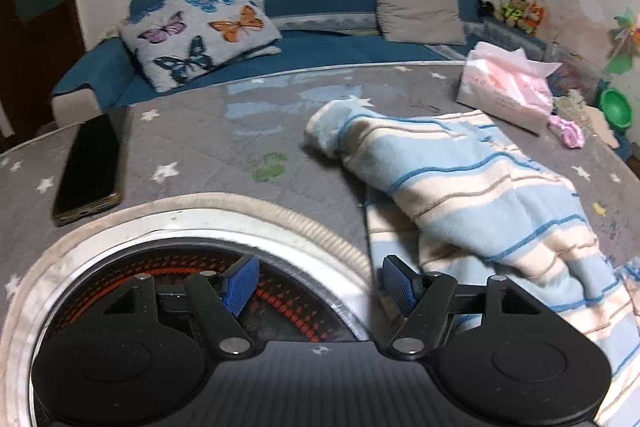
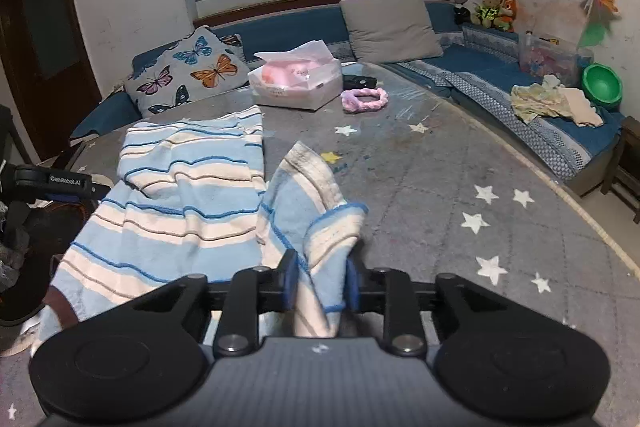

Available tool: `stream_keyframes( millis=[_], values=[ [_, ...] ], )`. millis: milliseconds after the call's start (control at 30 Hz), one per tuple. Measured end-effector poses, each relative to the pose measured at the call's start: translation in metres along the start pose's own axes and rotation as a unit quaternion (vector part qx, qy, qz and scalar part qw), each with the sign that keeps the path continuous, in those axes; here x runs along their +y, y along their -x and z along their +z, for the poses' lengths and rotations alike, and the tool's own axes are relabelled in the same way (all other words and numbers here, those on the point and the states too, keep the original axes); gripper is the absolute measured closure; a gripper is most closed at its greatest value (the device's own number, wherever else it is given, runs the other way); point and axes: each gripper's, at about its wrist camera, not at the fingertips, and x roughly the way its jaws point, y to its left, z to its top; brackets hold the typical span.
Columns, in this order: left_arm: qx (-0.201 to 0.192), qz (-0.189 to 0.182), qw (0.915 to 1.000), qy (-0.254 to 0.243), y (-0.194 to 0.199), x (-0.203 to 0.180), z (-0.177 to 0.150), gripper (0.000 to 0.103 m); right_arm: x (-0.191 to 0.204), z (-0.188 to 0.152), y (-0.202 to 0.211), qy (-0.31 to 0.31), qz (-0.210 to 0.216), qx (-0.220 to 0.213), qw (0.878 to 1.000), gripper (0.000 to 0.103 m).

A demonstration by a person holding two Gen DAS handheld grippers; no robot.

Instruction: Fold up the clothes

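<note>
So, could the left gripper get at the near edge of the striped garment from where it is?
Probably yes. The left gripper is open with nothing between its pads, and the striped garment lies just beside it to the right, with nothing between them.

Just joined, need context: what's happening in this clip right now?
A person with two handheld grippers is folding a blue-and-cream striped garment on a grey star-patterned table. The right gripper has a bunched part of the fabric between its pads, lifted slightly. The left gripper is open and empty, hovering by the garment's edge above a round heater set into the table. A phone lies nearby. The fold isn't finished.
</note>
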Motion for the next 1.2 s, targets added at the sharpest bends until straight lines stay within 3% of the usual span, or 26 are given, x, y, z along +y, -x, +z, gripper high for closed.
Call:
stream_keyframes(
  millis=[67,200,267,500,600,733,867,967,1067,1200],
  values=[
    [-0.003,-0.008,1.0,0.0,-0.002,0.0,0.002,0.032,0.0,0.0,-0.003,-0.003,0.002,0.004,1.0,0.062],
    [-0.014,-0.029,0.9995,-0.005,-0.005,-0.004,0.006,0.032,-0.001,-0.001,-0.011,-0.004,0.0,0.013,1.0,0.059],
    [-0.01,-0.024,0.9995,-0.018,-0.01,-0.009,0.008,0.032,-0.001,-0.001,-0.013,-0.002,0.0,0.017,1.0,0.053],
    [-0.019,-0.027,0.9991,-0.027,-0.017,-0.012,0.013,0.049,-0.005,-0.001,-0.017,-0.002,-0.006,0.015,1.0,0.053],
    [-0.023,-0.031,0.9988,-0.029,-0.017,-0.012,0.013,0.049,-0.007,-0.001,-0.019,-0.004,-0.009,0.016,1.0,0.048],
    [-0.03,-0.04,0.9981,-0.035,-0.015,-0.014,0.011,0.065,-0.01,0.0,-0.02,-0.006,-0.013,0.014,1.0,0.048],
    [-0.033,-0.05,0.9975,-0.037,-0.013,-0.017,0.01,0.069,-0.012,0.0,-0.018,-0.007,-0.018,0.014,1.0,0.042],
    [-0.035,-0.057,0.997,-0.041,-0.013,-0.019,0.01,0.078,-0.013,-0.001,-0.019,-0.008,-0.018,0.015,1.0,0.042],
    [-0.035,-0.062,0.9963,-0.048,-0.012,-0.022,0.009,0.098,-0.014,0.0,-0.02,-0.009,-0.022,0.013,1.0,0.042],
    [-0.053,-0.046,0.9963,-0.05,-0.002,-0.026,0.006,0.1,-0.016,0.0,-0.022,-0.008,-0.026,0.012,1.0,0.042]
  ],
)
